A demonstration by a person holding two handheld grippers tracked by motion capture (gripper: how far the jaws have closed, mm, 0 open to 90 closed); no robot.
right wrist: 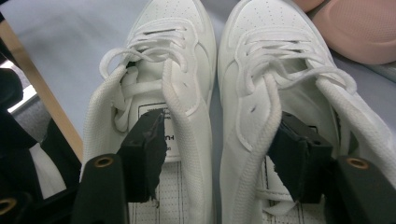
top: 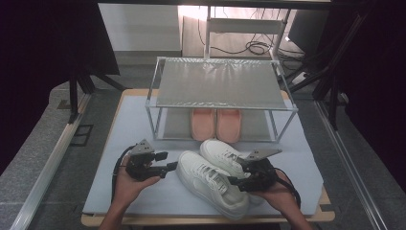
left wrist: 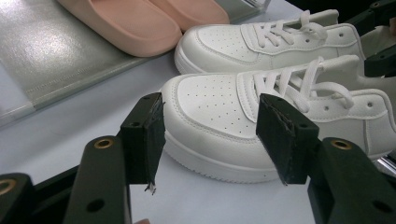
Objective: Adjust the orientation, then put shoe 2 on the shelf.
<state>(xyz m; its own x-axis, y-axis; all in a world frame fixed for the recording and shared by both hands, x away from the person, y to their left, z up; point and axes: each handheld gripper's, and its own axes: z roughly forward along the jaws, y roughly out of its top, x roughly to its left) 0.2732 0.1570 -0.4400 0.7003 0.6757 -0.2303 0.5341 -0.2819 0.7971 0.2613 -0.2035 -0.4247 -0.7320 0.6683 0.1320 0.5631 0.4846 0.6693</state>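
Left gripper [top: 162,163]: fingers released and empty, aimed at the toe of the near white sneaker [top: 210,183], probably ready to steady it.
White sneakers: side by side on the table [top: 124,143], in front of the shoe rack [top: 220,84].
Right gripper [right wrist: 217,158]: one finger inside each sneaker, around the two inner walls, apparently to lift the pair; whether they are clenched I cannot tell.
Pink slippers [top: 215,123]: on the lower shelf.
Writing: the insole label [right wrist: 166,135] is not readable.

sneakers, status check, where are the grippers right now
Right gripper jaws inside both white sneakers, pinching inner walls. Left gripper open at the near toe. Pink slippers on rack's lower shelf.
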